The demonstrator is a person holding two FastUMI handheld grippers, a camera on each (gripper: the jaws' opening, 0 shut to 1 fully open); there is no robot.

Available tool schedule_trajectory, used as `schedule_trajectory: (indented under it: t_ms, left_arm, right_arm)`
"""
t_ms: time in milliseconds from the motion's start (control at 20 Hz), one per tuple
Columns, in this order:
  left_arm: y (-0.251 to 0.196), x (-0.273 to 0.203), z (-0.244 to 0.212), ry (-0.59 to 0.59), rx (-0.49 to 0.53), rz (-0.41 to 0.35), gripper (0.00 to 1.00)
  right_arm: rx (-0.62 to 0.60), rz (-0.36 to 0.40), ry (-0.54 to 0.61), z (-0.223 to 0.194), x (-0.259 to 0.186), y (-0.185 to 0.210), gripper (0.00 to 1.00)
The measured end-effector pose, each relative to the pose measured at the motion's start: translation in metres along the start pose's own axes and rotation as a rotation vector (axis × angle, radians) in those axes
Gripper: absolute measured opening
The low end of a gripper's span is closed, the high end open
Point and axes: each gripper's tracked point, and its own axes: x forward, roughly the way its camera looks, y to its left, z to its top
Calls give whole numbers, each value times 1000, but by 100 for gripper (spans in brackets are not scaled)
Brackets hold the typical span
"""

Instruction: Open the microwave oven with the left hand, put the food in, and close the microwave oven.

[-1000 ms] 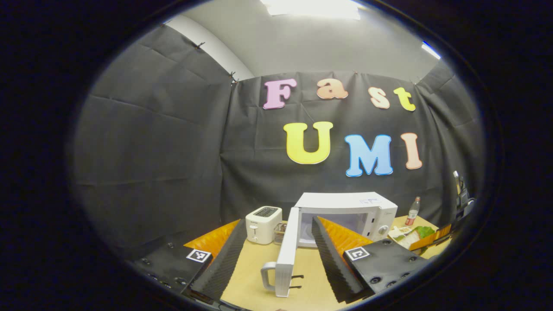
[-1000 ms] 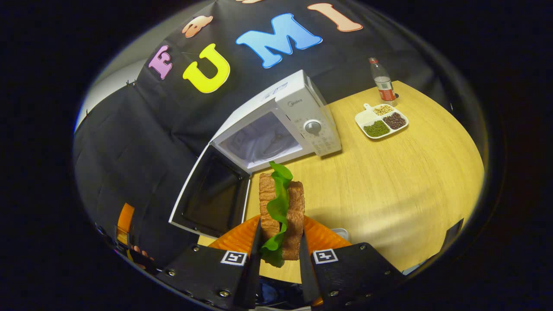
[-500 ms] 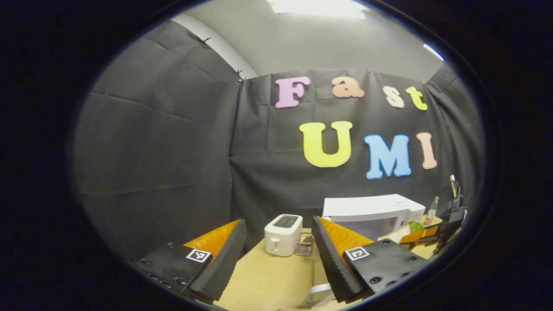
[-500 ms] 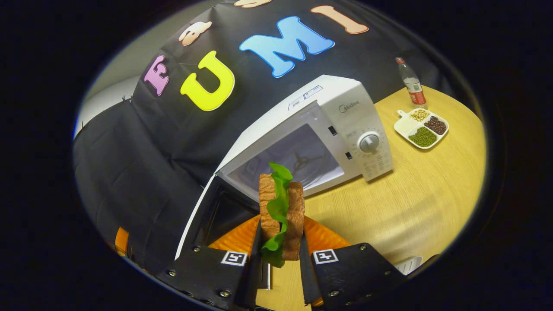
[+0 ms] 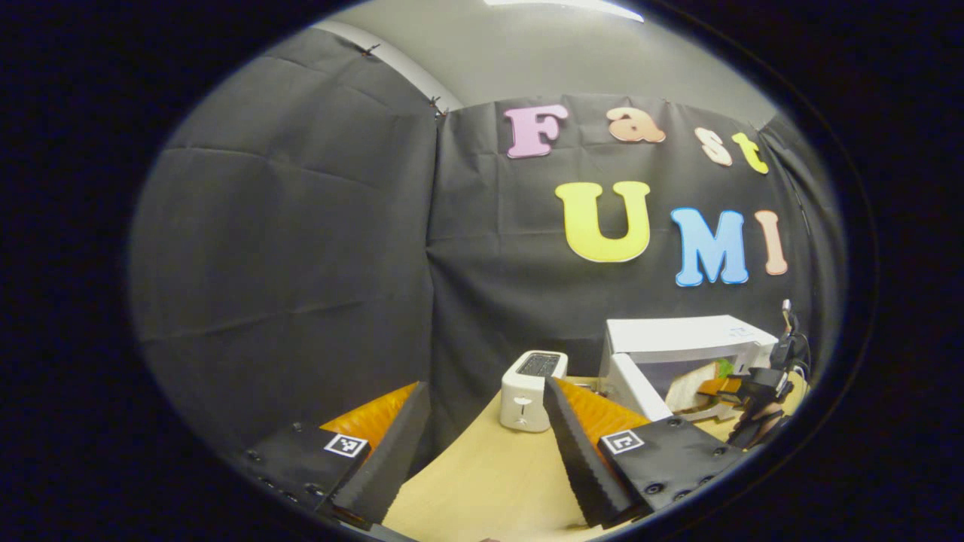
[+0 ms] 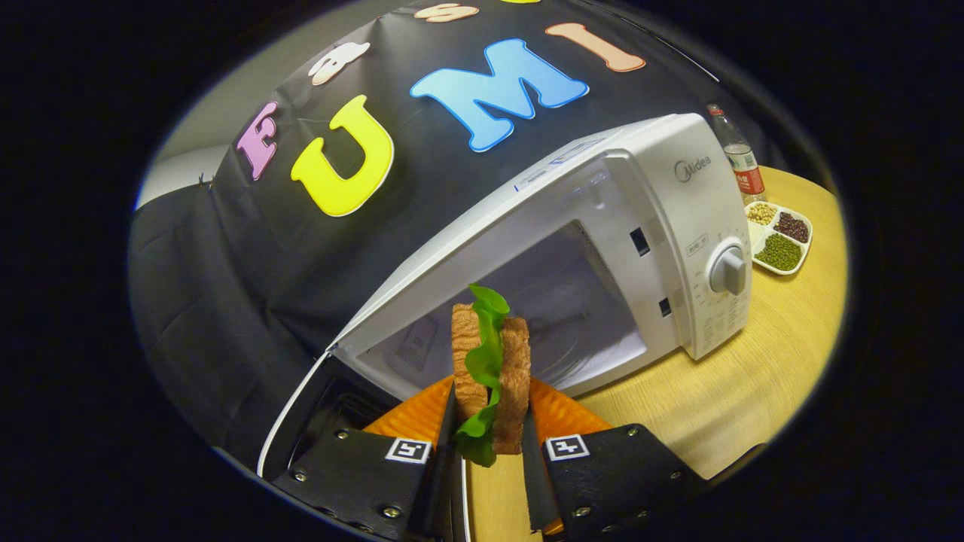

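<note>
1. While the sandwich [image 6: 489, 376] stands upright, pinched between both fingers of the right gripper [image 6: 488, 470], the open microwave [image 6: 602, 248] cavity lies straight ahead
2. Its door [image 6: 301, 421] hangs open beside the path
3. Left gripper [image 5: 482, 459], jaws wide and empty, hovers farther off near the toaster [image 5: 531, 390] on the worktop [image 5: 489, 489]

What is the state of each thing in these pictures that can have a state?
microwave oven: door open, cavity bare.
microwave door: swung out to the left.
sandwich: held upright, in front of the cavity.
right gripper: shut on the sandwich.
left gripper: open, holding nothing.
toaster: upright on the table.
bottle: upright, capped.
divided dish: filled with beans.
</note>
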Motion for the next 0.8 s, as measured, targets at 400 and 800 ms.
schedule_trajectory:
  t_ms: [400,800]
  left_arm:
    - [22,6,-33,87,58,31,100]
    - [30,6,-48,108,74,64,98]
  right_arm:
    - [17,-40,-72,-10,67,-11,42]
    - [-170,-225,-128,1,98,-60,66]
